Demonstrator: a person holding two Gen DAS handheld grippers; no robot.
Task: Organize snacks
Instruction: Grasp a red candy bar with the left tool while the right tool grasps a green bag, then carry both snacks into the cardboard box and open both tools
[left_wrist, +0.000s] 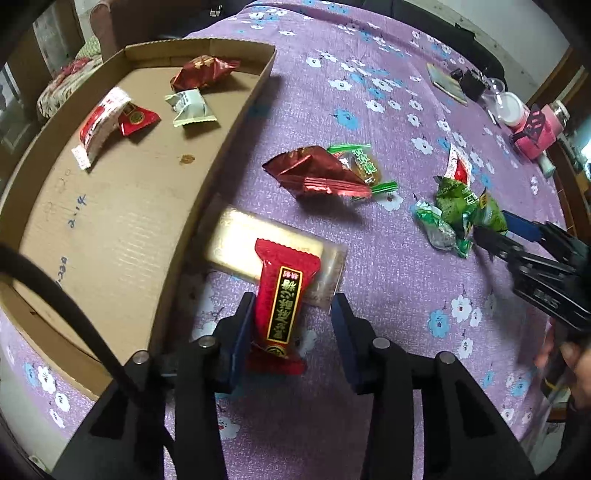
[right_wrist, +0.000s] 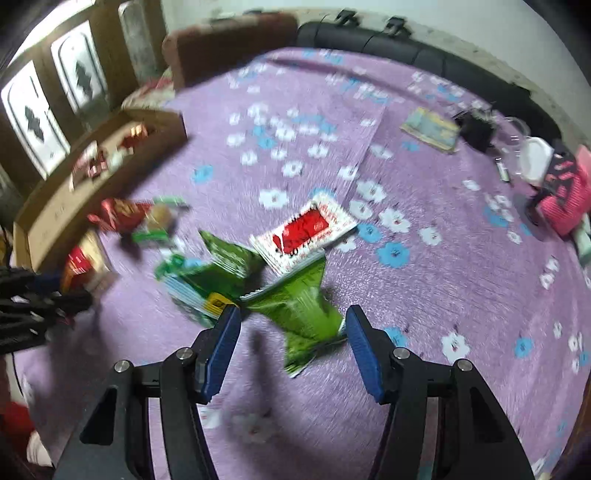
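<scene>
A purple flowered tablecloth (left_wrist: 369, 92) is spread over the table. A cardboard tray (left_wrist: 122, 206) is seen at 10 o'clock in the left wrist view; blue handwriting on its floor is too small to be read, and four wrapped snacks are held in its far end. A clear-wrapped pale bar (left_wrist: 255, 247) is laid beside the tray wall, overlapped by a red snack packet (left_wrist: 284, 299) with gold Chinese print on a black label, not legible. This packet is seen between the pads of the left gripper (left_wrist: 293, 306); one pad touches it, a gap is shown at the other, so no grip is made. At 1 o'clock a dark red foil packet (left_wrist: 317, 173) is laid on a green-ended candy (left_wrist: 364, 166). A green packet (right_wrist: 299, 314) is straddled by the open right gripper (right_wrist: 293, 325), untouched. A red-and-white sachet (right_wrist: 306, 229) is at 12 o'clock.
</scene>
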